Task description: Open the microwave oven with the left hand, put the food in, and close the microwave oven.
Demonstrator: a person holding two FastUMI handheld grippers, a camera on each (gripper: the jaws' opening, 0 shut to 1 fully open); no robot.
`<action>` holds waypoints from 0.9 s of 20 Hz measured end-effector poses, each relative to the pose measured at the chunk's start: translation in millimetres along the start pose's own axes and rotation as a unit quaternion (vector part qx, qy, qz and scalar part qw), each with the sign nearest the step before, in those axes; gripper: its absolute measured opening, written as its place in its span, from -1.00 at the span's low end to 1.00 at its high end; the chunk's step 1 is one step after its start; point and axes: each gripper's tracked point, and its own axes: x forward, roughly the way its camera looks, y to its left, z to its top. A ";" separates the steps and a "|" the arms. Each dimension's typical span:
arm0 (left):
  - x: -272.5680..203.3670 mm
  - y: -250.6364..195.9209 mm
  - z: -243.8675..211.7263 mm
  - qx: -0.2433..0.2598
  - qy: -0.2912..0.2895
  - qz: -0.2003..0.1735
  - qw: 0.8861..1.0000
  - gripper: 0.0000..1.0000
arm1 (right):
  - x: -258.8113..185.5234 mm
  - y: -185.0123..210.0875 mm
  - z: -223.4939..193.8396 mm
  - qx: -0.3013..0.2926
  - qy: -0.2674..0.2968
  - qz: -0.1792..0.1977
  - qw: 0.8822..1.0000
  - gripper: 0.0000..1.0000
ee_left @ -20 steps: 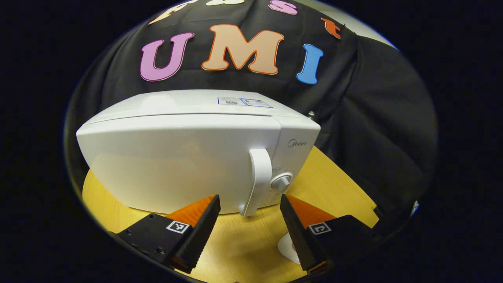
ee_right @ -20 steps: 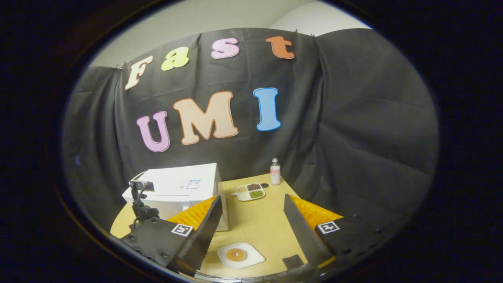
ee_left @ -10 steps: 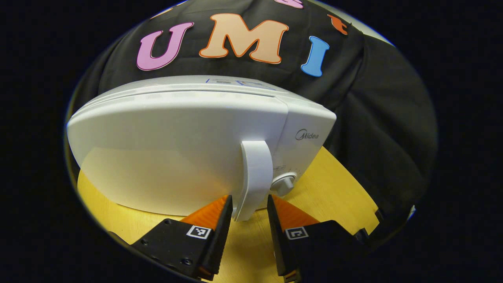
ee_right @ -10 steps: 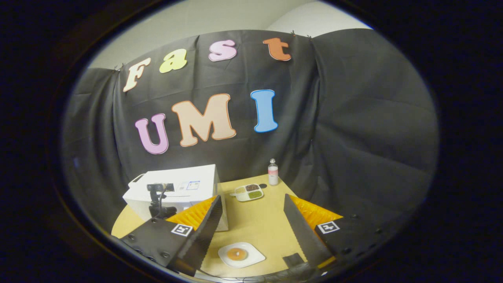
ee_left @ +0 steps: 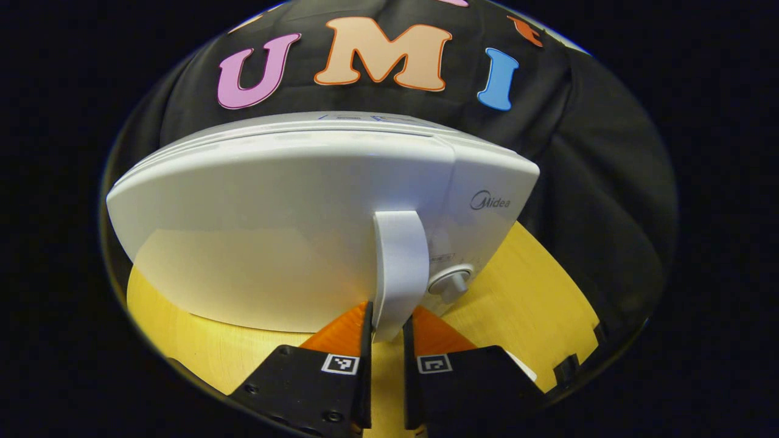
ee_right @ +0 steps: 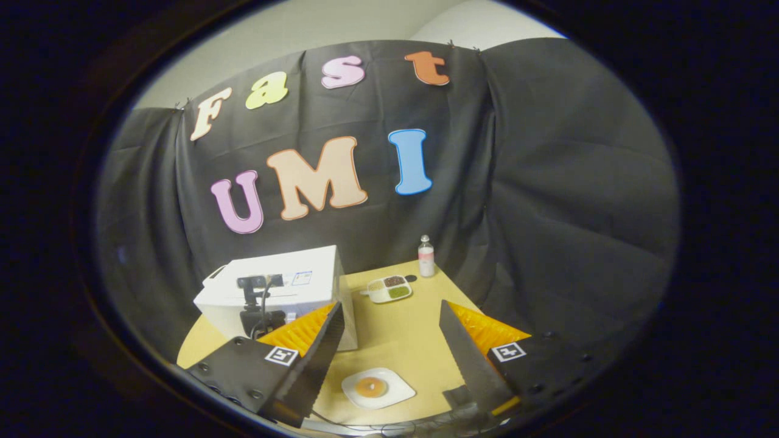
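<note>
In the left gripper view the left gripper has narrowed since a second ago: then its fingers stood wide apart with the handle hanging free between them, half a second ago they were drawing in, and now both press the lower end of the handle from either side. The microwave looms larger than before, so the gripper has also come closer. Its door is shut, flush with the front. Right of the handle is the dial, untouched. The microwave stands on the table, toward its left side.

In the right gripper view the scene sits a little higher and nearer than a second ago. From the left: the microwave stands at the table's left edge, with the left gripper's camera and mount dark against its front, farther right along the front than before. At the table's far edge lie a divided tray and, just right of it, a small bottle. Near the front edge the food, a round brown piece, rests on a white plate, where it was earlier. The right gripper hovers above the plate with its fingers spread wide, holding nothing, its gap unchanged.
</note>
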 end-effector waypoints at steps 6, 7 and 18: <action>-0.8 0.1 0.0 0.009 -0.003 -0.004 1.000 -0.77 | 4.4 -1.2 -12.3 0.003 0.018 0.014 1.000 0.83; -1.8 0.0 -0.1 0.009 -0.003 -0.004 1.000 -0.81 | 4.7 -2.0 -13.7 0.001 0.019 0.016 1.000 0.83; -32.6 -3.0 -20.2 -0.009 0.012 -0.014 1.000 -0.94 | 31.6 2.7 -49.3 -0.026 0.070 0.044 0.996 0.97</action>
